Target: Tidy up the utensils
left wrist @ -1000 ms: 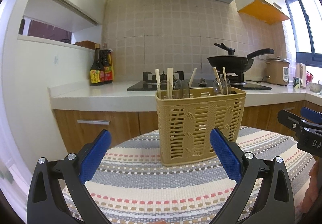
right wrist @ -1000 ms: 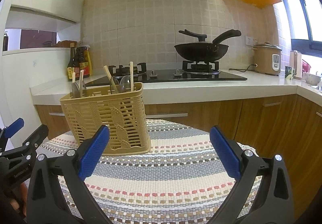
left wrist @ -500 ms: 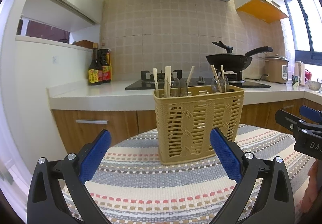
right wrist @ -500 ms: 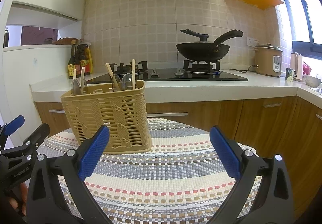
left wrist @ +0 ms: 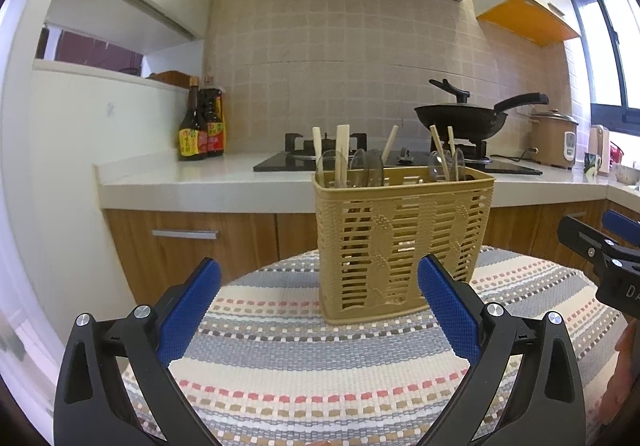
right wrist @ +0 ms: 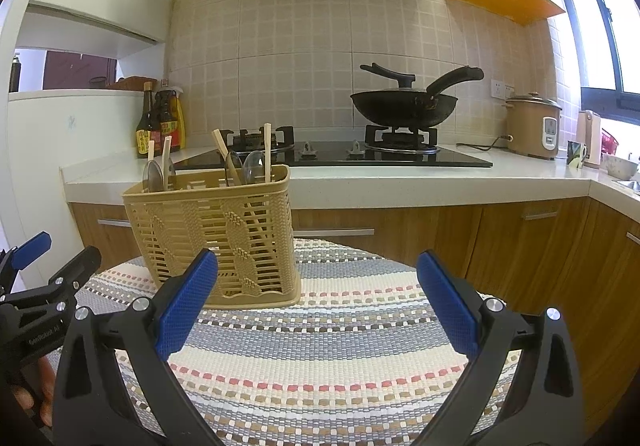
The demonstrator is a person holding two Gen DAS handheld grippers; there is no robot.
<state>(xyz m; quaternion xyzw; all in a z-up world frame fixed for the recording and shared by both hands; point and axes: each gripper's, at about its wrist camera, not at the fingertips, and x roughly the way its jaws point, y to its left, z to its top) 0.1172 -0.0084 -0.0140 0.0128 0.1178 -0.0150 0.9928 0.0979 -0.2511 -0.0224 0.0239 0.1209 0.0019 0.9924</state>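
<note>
We hold our left gripper (left wrist: 318, 298) low over the striped cloth (left wrist: 320, 366), its 2 blue pads spread wide and gripping nothing. Our right gripper (right wrist: 316, 294) is just as slack, pads far apart with only cloth between them.

The tan basket (left wrist: 404, 242) stands upright on the cloth, straight ahead in the left wrist view and off to the left in the right wrist view (right wrist: 216, 234). The left gripper's right pad covers part of its lower front. In the right wrist view the left pad hides the basket's bottom edge.

The utensils (left wrist: 348, 165) stand inside it in 2 clusters, one at each end. We see wooden handles and some clear spoon bowls above the rim, but below the rim the slats break them up and we cannot count them surely. Whether a divider parts the 2 clusters we cannot tell.

Beyond the cloth runs a white counter (left wrist: 200, 181) with sauce bottles (left wrist: 202, 125), a stove (right wrist: 332, 155), a black wok (right wrist: 404, 105) and a rice cooker (right wrist: 534, 125). The far right of the counter is washed out by window light. Each gripper shows at the edge of the other's view, cut off by the frame.
</note>
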